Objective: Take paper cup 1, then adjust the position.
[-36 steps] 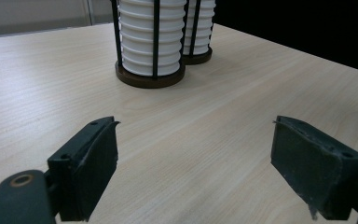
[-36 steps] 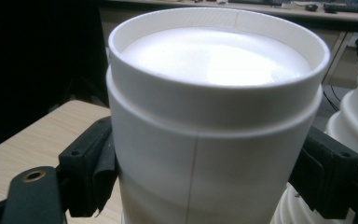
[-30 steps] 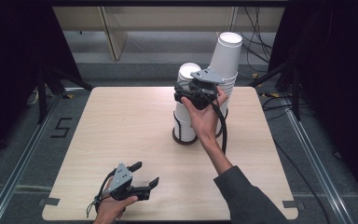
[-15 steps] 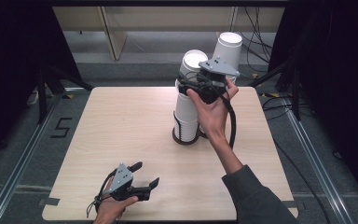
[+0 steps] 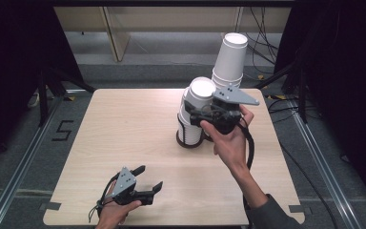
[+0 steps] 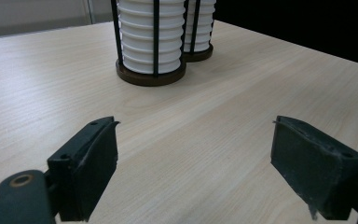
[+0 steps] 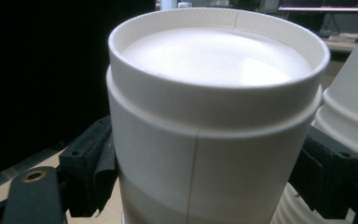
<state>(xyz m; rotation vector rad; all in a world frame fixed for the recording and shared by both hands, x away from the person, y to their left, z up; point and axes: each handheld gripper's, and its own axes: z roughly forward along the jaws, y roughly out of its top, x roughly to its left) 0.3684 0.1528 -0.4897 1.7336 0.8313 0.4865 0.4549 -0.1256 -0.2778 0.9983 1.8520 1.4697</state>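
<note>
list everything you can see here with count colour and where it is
table: one, light wood, centre of the high view
cup stacks: two, white, in dark wire holders on round bases, right of the table's middle; the nearer stack is short, the farther one tall and leaning
top cup: one, white, upside down, on the nearer stack, between the right gripper's jaws
shelving: pale, beyond the table's far edge
cables: dark, on the floor at far right
left gripper: black, open, near the table's front edge
right gripper: black, shut on the top cup
hands: two, one on each gripper
</note>
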